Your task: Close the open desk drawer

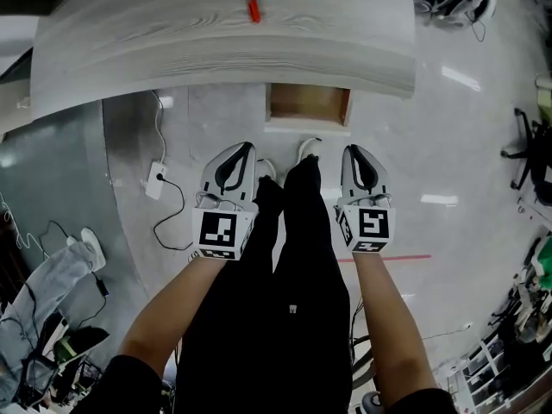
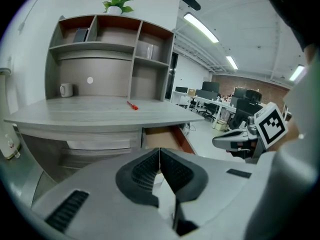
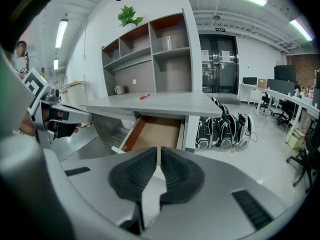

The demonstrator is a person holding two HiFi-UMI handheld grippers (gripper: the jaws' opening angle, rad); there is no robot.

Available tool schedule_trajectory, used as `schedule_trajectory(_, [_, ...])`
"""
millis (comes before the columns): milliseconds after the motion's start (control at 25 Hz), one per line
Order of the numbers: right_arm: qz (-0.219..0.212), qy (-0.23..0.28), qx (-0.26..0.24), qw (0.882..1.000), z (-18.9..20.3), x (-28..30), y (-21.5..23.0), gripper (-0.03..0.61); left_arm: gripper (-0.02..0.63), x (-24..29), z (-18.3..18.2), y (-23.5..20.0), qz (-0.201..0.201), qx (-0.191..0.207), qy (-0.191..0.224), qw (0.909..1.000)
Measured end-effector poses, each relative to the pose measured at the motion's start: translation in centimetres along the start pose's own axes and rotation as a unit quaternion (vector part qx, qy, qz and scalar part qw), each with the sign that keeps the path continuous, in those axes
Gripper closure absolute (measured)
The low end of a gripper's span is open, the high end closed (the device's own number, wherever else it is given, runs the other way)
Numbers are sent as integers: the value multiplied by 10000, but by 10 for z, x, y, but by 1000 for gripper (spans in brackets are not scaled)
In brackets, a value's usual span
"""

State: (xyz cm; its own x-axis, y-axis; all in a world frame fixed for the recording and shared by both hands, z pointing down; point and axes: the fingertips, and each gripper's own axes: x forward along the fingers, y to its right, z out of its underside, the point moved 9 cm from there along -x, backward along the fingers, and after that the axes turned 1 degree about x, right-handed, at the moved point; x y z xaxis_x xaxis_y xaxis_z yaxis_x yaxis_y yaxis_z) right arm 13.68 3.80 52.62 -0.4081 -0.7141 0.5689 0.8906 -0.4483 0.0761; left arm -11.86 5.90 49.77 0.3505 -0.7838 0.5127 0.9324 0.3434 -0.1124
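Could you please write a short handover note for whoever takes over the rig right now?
Left tongs: shut, empty, held short of the desk.
Right tongs: shut, empty, beside the left ones.
Drawer: pulled out from under the desk top, looks empty; neither pair of tongs touches it.
Done: nothing yet.
Left: bring the tongs to the drawer front and push it fully in.

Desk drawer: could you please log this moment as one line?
drawer: open | left gripper: shut, empty | right gripper: shut, empty | both short of drawer
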Motion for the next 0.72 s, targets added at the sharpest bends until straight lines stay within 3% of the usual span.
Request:
schedule_trajectory(200, [-7, -239, -51, 9997, 20, 10, 6, 558, 598, 13, 21, -7, -44, -470, -267, 9985])
schedule_trajectory(440, [-40, -537, -92, 9985, 43, 19, 16, 554, 598, 29, 47, -9, 8, -114, -512, 9986])
schedule_trajectory(720, [-193, -818, -289, 9960, 68, 46, 23, 467, 597, 49, 75, -14, 2, -65, -843, 9964])
